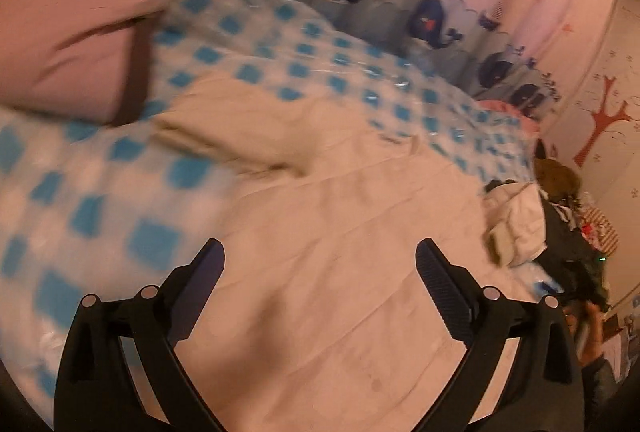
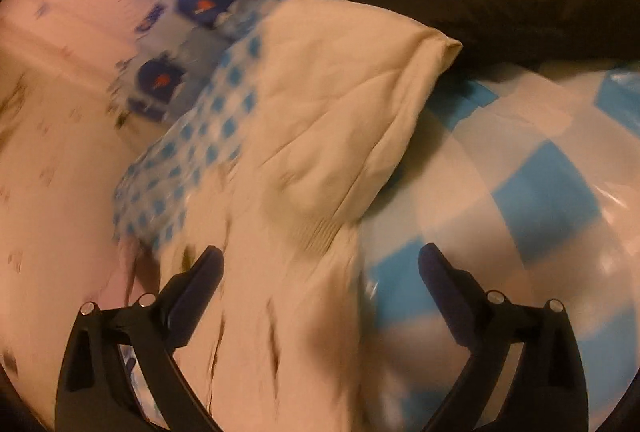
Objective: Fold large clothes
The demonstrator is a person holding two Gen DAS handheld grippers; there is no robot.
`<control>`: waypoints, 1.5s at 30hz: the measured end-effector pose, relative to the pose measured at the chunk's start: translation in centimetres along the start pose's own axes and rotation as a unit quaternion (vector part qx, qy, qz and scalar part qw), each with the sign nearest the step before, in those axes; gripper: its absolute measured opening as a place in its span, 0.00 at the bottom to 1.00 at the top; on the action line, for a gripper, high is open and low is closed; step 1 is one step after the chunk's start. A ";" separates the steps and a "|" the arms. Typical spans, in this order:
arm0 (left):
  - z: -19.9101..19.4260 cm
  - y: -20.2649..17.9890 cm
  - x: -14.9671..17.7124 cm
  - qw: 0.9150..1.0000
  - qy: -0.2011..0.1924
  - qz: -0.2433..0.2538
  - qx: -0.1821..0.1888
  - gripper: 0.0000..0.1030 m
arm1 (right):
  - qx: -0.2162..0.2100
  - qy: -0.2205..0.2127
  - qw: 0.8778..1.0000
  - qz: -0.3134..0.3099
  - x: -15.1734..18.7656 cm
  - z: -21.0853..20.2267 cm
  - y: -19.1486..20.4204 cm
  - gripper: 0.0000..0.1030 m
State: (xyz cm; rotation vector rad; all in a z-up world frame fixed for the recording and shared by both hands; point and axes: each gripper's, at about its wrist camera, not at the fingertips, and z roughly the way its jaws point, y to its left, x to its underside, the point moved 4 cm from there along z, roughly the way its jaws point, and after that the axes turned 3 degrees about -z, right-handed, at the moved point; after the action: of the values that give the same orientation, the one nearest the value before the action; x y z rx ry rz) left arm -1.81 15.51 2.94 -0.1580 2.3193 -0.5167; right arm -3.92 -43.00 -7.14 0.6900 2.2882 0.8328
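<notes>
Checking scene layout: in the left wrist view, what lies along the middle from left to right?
Pink pillow → cream garment → white bundle of cloth → dark clothes pile.

Close wrist views (shared cream garment (image 1: 320, 232))

my garment (image 1: 340, 252) is cream; the sheet (image 1: 280, 44) blue-and-white check; pillow (image 1: 68, 44) pink; curtain (image 1: 432, 16) shows what look like navy whales.

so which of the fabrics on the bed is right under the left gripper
The cream garment, plain and unpatterned. The blue-checked cover lies beside it; the pink pillow sits farther back.
</notes>
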 end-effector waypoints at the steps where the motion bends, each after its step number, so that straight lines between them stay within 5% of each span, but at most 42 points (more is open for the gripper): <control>1: 1.8 -1.7 -0.4 1.000 -0.002 -0.001 0.006 0.90 | -0.003 -0.001 1.000 0.009 -0.6 1.3 -0.4 0.91; 8: 8.7 -2.7 -0.7 0.997 -0.009 -0.065 0.048 0.90 | -0.003 -0.007 1.000 -0.010 -3.7 6.4 -0.3 0.86; 10: 9.8 -1.7 0.2 0.996 -0.009 -0.076 0.050 0.90 | 0.003 0.017 0.999 -0.036 -4.0 7.1 0.1 0.21; 12: 11.1 -0.8 0.9 0.996 0.016 -0.084 0.040 0.90 | -0.009 0.018 0.999 -0.050 -4.2 6.6 1.0 0.14; 15: 11.1 -0.1 0.8 0.993 0.013 -0.106 0.048 0.90 | -0.047 0.005 0.997 -0.058 -4.7 5.0 3.0 0.13; 22: 10.3 1.1 0.3 0.990 -0.010 -0.132 0.053 0.90 | -0.193 -0.062 0.978 0.047 -8.2 3.4 7.6 0.13; 27: 10.3 3.1 -0.1 0.982 -0.015 -0.177 0.062 0.91 | -0.300 -0.089 0.944 0.106 -8.4 7.2 14.6 0.13; 30: 10.2 4.1 -0.4 0.979 -0.018 -0.194 0.066 0.91 | -0.378 -0.094 0.907 0.158 -6.8 11.2 18.4 0.13; 32: 10.2 4.7 -0.6 0.977 -0.022 -0.201 0.067 0.91 | -0.391 -0.101 0.895 0.190 -4.5 14.9 19.8 0.14; 33: 10.2 4.9 -0.6 0.977 -0.023 -0.203 0.066 0.91 | -0.380 -0.091 0.899 0.197 -3.2 16.7 20.2 0.31; 34: 10.2 5.2 -0.8 0.975 -0.023 -0.210 0.067 0.91 | -0.359 -0.058 0.910 0.200 -1.3 19.6 20.8 0.58; 36: 10.3 5.5 -0.9 0.974 -0.022 -0.216 0.070 0.91 | -0.271 0.057 0.943 0.184 3.3 25.8 21.4 0.82; 38: 10.4 5.8 -0.9 0.973 -0.023 -0.220 0.068 0.91 | -0.205 0.160 0.952 0.161 7.3 29.8 21.3 0.81; 39: 10.4 5.8 -0.9 0.973 -0.023 -0.220 0.069 0.91 | -0.198 0.171 0.955 0.142 8.1 29.9 21.4 0.81; 42: 10.5 5.7 -0.9 0.973 -0.021 -0.218 0.068 0.91 | -0.181 0.164 0.968 0.050 8.0 27.1 22.7 0.81; 45: 10.8 5.5 -0.7 0.974 -0.014 -0.217 0.067 0.91 | -0.107 0.108 0.984 -0.090 5.4 22.9 23.8 0.82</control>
State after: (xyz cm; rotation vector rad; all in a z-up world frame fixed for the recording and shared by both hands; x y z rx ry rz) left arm 6.43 17.32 -5.78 -0.6118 2.2148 -0.8798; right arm 14.18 -14.88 -6.69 0.3050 2.3608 1.0905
